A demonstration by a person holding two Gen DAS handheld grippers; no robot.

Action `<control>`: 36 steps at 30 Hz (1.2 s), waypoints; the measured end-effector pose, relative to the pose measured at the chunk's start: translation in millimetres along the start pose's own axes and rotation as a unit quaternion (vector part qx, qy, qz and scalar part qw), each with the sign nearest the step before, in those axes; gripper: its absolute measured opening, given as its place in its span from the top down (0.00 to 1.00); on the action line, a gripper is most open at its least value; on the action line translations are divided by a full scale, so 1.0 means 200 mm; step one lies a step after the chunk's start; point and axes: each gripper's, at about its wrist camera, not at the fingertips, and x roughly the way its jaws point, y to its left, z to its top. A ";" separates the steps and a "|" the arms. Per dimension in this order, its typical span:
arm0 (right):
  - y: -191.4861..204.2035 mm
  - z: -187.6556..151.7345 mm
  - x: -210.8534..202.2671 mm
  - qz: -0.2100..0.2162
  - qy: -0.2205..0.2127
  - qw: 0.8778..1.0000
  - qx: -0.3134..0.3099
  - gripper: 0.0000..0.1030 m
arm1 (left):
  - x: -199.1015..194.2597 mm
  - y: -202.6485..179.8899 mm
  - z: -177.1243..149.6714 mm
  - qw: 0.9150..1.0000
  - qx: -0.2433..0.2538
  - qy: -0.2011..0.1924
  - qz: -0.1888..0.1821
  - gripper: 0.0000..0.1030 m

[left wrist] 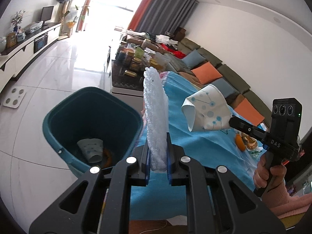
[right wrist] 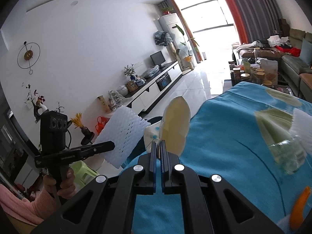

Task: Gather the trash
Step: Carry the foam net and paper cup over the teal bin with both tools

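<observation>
Two pieces of trash were in my grip at once, one per hand. My left gripper was clamped on a white foam net sleeve, its fingers pressed flat against the sleeve's lower end so that the rest stood up tall and floppy above them. My right gripper was closed almost completely on the thin rim of a crumpled paper cup, white with blue dots on the outside. The teal bin stood on the floor just beside the table's blue cloth, and already held another paper cup and something orange I could not identify. I judged the step in hand to be the drop, and doing it well meant carrying each gripper fully over the bin's mouth before opening, since the foam was light and likely to drift or catch on the rim and topple outside. The sleeve was nearer the bin, so I thought it should go first, lowered a little into the opening; the cup, hanging over the cloth, needed to travel further across. More trash lay on the cloth: an orange peel and a clear plastic piece, blurred.
</observation>
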 end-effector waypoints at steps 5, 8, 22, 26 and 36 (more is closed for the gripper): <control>0.02 0.02 0.07 0.011 0.009 1.000 0.001 0.98 | -0.02 0.07 0.00 1.000 -0.010 -0.003 0.013 0.88; 0.03 0.03 0.11 0.014 0.014 1.000 0.001 0.98 | -0.02 0.09 0.00 1.000 -0.014 -0.005 0.019 0.87; 0.09 0.06 0.27 0.027 0.038 0.999 0.003 0.98 | 0.00 0.21 0.01 0.998 -0.036 -0.001 0.046 0.88; 0.12 0.06 0.31 0.029 0.046 0.999 0.000 0.98 | 0.02 0.23 0.02 0.998 -0.040 0.001 0.053 0.88; 0.16 0.05 0.41 0.032 0.066 0.997 0.000 0.98 | 0.06 0.27 0.01 0.997 -0.051 0.007 0.066 0.87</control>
